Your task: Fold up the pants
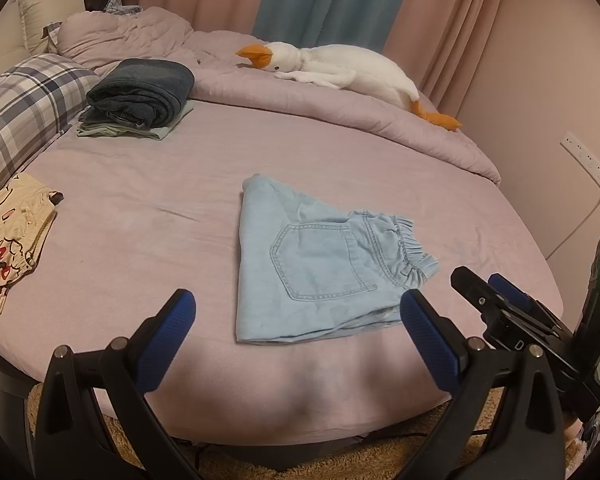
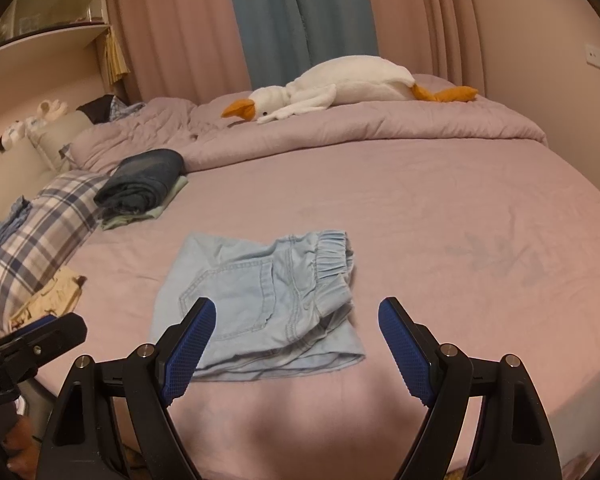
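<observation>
On the bed [image 1: 148,200], folded pants [image 1: 312,264] are lying free; both grippers, left [image 1: 300,316] and right [image 2: 296,320], are hovering wide and empty; pinching the waistband corners should keep the layers aligned.

The patterned cream garment [image 1: 8,240] runs off the left edge, its print too small to read.

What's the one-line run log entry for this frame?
pants: folded, flat on bed | left tongs: open, empty, short of pants | right tongs: open, empty, over pants' near edge | contact: none
</observation>
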